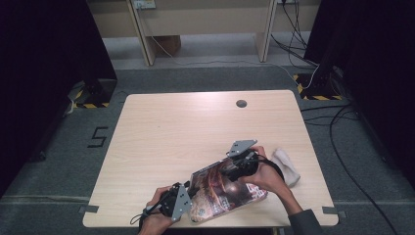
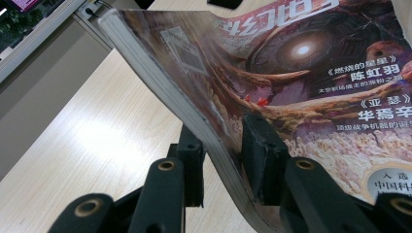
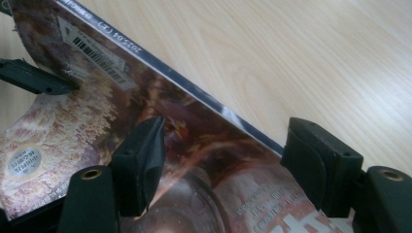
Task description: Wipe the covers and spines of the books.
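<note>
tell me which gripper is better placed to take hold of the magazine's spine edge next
Right. The right gripper hangs open with its jaws straddling the spine edge of the magazine, so it need only close. The left gripper is already shut on the magazine's corner, lifting it.

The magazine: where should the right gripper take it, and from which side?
Take the magazine by its spine edge, coming in from the bare table side. The right gripper stands open astride that straight edge, and the left gripper clamps a lifted corner, so the edge looks reachable.
</note>
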Tool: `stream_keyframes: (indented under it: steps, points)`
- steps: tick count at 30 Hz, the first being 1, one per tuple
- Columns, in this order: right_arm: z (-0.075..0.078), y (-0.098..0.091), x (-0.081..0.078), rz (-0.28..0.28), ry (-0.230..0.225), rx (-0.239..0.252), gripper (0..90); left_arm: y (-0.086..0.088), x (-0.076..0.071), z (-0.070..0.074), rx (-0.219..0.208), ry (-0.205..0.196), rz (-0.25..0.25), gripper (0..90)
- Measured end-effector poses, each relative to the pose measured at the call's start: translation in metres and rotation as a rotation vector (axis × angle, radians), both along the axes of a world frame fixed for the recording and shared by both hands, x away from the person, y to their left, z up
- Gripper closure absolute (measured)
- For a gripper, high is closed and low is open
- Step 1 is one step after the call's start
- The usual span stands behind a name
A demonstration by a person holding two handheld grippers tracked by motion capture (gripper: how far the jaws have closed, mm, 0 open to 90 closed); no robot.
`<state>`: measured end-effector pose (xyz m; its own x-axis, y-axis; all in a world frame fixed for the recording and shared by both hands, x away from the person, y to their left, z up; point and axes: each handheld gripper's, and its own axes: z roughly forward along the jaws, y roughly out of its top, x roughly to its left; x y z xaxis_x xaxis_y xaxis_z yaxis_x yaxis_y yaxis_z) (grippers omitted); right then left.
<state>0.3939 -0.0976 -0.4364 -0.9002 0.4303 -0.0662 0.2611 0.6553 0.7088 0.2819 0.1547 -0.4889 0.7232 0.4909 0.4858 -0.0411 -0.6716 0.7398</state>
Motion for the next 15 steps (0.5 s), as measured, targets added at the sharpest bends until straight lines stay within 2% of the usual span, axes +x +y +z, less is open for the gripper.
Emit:
stream_keyframes:
  steps: [2,4,9,11,15]
  points:
    - [-0.001,0.003,0.001,0.006,-0.001,-0.006,32.0,0.0,0.0,0.0,0.001,0.0,-0.001,70.3]
    - [-0.003,0.009,0.004,0.037,0.009,0.0,30.4,0.0,0.0,-0.001,0.005,0.002,-0.002,70.3]
    - [-0.01,0.019,0.011,0.063,0.012,-0.033,31.0,0.0,0.001,0.0,0.016,-0.006,-0.015,70.6]
    - [-0.014,0.022,0.012,0.076,0.016,-0.051,28.3,-0.001,0.001,0.0,0.024,-0.007,-0.017,70.6]
    - [-0.016,0.023,0.011,0.089,-0.005,-0.073,32.6,0.0,0.002,0.0,0.025,-0.004,-0.019,71.1]
